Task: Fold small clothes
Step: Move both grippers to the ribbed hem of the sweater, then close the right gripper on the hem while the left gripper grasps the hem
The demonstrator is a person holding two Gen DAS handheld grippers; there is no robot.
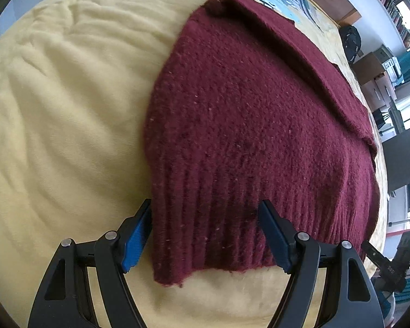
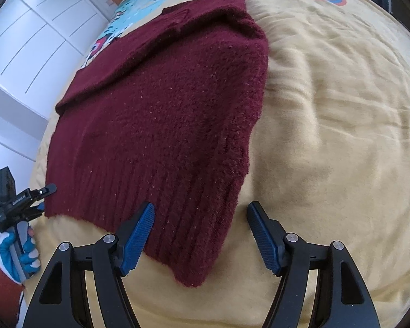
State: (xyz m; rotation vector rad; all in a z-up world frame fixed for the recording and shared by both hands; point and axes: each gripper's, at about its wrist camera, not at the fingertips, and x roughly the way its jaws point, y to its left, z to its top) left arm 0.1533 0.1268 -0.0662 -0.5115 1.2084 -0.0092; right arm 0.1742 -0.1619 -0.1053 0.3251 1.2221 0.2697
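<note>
A maroon knit sweater [image 1: 246, 114] lies flat on the yellow bedspread [image 1: 63, 114], a sleeve folded over its far side. My left gripper [image 1: 205, 235] is open and straddles the near left corner of the ribbed hem; the pads [image 1: 135, 242] do not squeeze it. In the right wrist view the same sweater [image 2: 161, 114] shows its near right corner lying between the spread fingers of my open right gripper [image 2: 201, 235]. The left gripper [image 2: 45, 196] appears there at the hem's left end, held by a gloved hand [image 2: 16, 254].
The bedspread [image 2: 328, 109] has a cartoon print [image 2: 139, 2] beyond the sweater. White cupboard doors [image 2: 27, 41] stand past the bed's left side. A grey chair [image 1: 401, 158], a desk and bookshelves [image 1: 391, 2] lie off the bed's right side.
</note>
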